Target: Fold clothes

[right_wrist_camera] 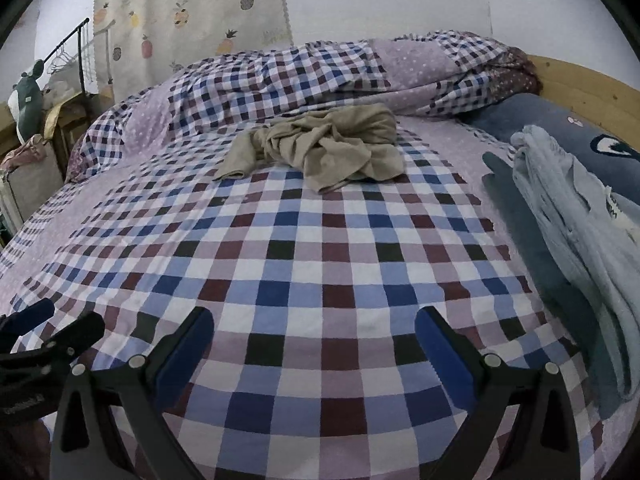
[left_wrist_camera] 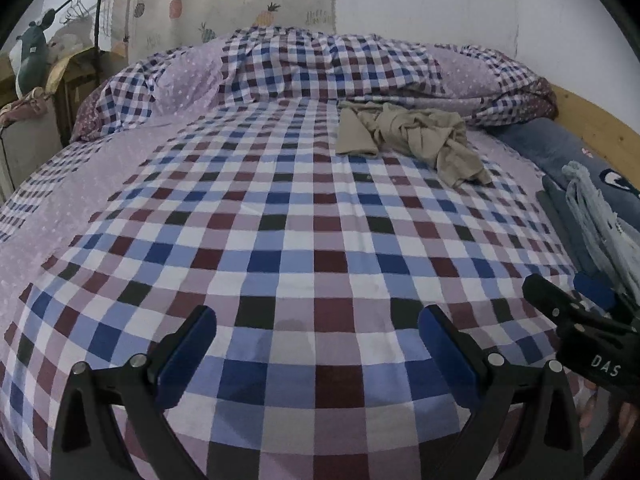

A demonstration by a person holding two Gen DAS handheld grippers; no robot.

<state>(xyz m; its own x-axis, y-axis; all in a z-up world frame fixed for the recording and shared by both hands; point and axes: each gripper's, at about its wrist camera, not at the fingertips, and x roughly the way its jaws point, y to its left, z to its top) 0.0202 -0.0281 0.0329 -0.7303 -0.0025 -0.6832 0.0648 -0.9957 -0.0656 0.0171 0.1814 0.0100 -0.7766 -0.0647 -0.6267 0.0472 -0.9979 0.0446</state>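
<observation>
- Clothes to fold: one crumpled beige garment [right_wrist_camera: 320, 152] lies bunched on the far half of the bed, near the rolled checked duvet [right_wrist_camera: 320, 76]; a pale blue garment [right_wrist_camera: 576, 216] lies in long folds along the bed's right edge, against a dark blue pillow [right_wrist_camera: 560, 136].
- Your left tongs [left_wrist_camera: 318, 344] are spread wide and hold nothing; only checked sheet shows between the blue pads [left_wrist_camera: 188, 356].
- Your right tongs [right_wrist_camera: 314, 344] are likewise spread wide and empty, with nothing but sheet in the gap.
- Both tongs hover low over the near part of the bed, side by side; each shows at the edge of the other's view. Judgement: this reads as a ready pose, jaws pre-opened so either can pinch cloth on arrival.
- The checked sheet [left_wrist_camera: 280, 240] in front of you is flat and bare of clothes. Judgement: it serves as the folding surface, which would explain why the garments sit at the margins.
- The beige garment is well apart from both tongs, straight ahead of the right and ahead-right of the left. Its edges are tangled; one flat end [left_wrist_camera: 356, 136] sticks out to the left and looks the easiest first grip.
- Beyond the bed: fruit-print curtain [right_wrist_camera: 180, 20], wooden bed frame [right_wrist_camera: 580, 80], clothes rack [left_wrist_camera: 92, 0] at far left.
</observation>
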